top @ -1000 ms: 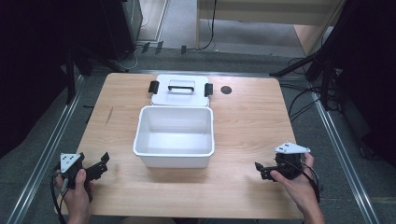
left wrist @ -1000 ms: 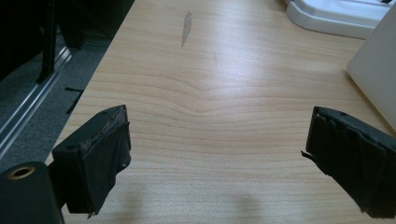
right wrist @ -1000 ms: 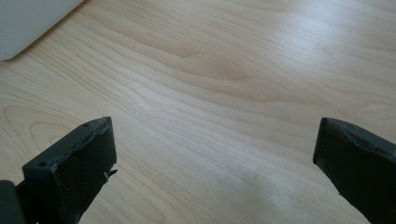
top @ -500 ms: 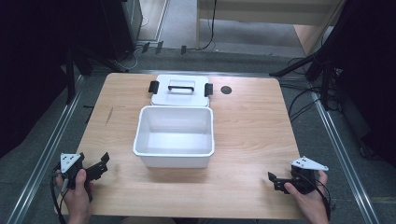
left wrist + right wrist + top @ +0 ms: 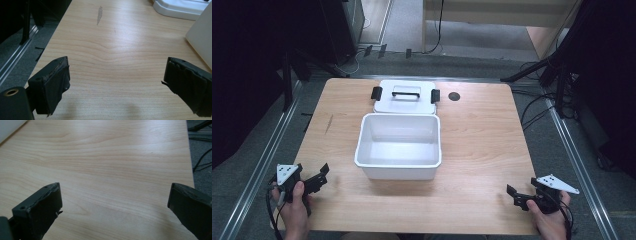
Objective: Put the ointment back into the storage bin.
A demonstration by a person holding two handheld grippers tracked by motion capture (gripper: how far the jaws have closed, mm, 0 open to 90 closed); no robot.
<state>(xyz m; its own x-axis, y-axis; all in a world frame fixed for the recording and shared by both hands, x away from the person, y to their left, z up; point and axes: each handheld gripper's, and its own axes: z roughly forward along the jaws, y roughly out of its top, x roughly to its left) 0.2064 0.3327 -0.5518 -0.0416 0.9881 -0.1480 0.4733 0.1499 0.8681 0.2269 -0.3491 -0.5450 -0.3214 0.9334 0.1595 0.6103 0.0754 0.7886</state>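
Plastic box sits open mid-table, lid behind it — light, rigid, slick-walled; best taken by the rim. Left gripper and right gripper both gape wide, empty.

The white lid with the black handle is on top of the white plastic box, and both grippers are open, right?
Not quite. In the high view, the white lid with the black handle lies on the wooden table behind the open white plastic box. Both grippers are open.

Under my fingers lies a smooth, pale wood-grain table with a soft sheen. Ahead of them, the bin looks like glossy white plastic. My own pads are matt black, frayed at the edges.
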